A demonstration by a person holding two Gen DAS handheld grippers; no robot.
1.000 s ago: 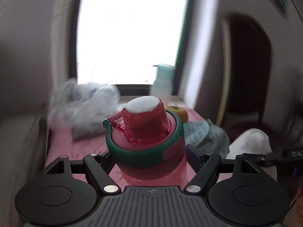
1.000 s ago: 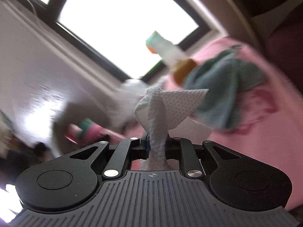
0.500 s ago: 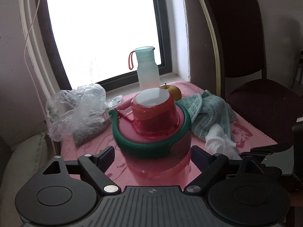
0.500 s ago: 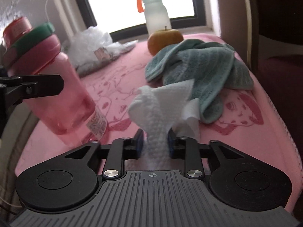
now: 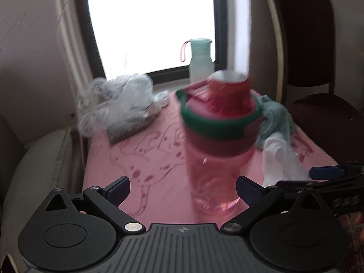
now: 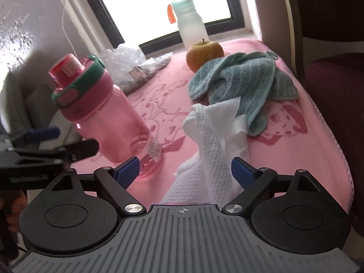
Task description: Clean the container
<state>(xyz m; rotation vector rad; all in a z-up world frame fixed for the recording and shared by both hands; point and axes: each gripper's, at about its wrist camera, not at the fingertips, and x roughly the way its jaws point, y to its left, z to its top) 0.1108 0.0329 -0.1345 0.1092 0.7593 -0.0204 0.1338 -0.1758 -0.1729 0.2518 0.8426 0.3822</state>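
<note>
The pink bottle (image 5: 218,141) with a green collar and red cap stands on the pink cloth (image 5: 147,159), just ahead of my left gripper (image 5: 182,183). That gripper is open, and its fingers are clear of the bottle. In the right wrist view the bottle (image 6: 109,113) is at the left, with the left gripper (image 6: 66,140) beside it. My right gripper (image 6: 184,166) is open too. The white paper towel (image 6: 216,132) lies crumpled on the cloth between its spread fingers, loose. From the left wrist the towel (image 5: 279,159) shows right of the bottle.
A green cloth (image 6: 245,84) is heaped behind the paper towel, with an apple (image 6: 204,54) and a frosted white bottle (image 6: 191,27) by the window. A crumpled plastic bag (image 6: 127,61) sits at the back left. A dark chair (image 6: 329,79) stands along the right edge.
My left gripper opened, let go of the pink bottle and drew back from it. My right gripper opened and released the paper towel, which now lies on the cloth.
</note>
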